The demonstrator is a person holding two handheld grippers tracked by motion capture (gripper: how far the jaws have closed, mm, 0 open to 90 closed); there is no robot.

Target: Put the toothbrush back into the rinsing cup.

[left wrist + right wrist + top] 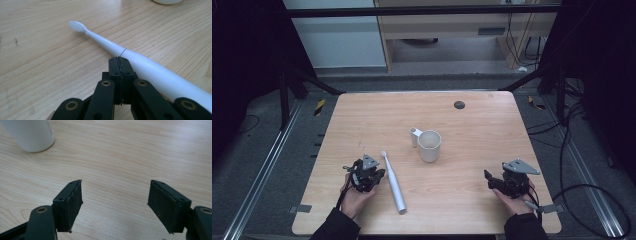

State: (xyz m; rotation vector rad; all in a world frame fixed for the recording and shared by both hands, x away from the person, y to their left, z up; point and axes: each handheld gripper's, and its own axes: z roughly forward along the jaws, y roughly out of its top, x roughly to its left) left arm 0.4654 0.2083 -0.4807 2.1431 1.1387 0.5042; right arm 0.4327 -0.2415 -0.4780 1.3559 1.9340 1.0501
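left tongs [119,65] pressed together, empty, just beside toothbrush [140,65] lying on desk [362,120]; right tongs [115,202] apart, likely staged for cup [430,145]

Toothbrush [393,182] lay flat on the table [477,130] in its near-left part, head pointing away from the person, handle end toward the near edge. Left gripper [379,174] sat just left of the toothbrush, beside its handle; right gripper [487,180] sat well apart, near the near-right corner. Mug [430,145] stood near table centre, behind and to the right of the toothbrush head, between the two grippers but farther back.
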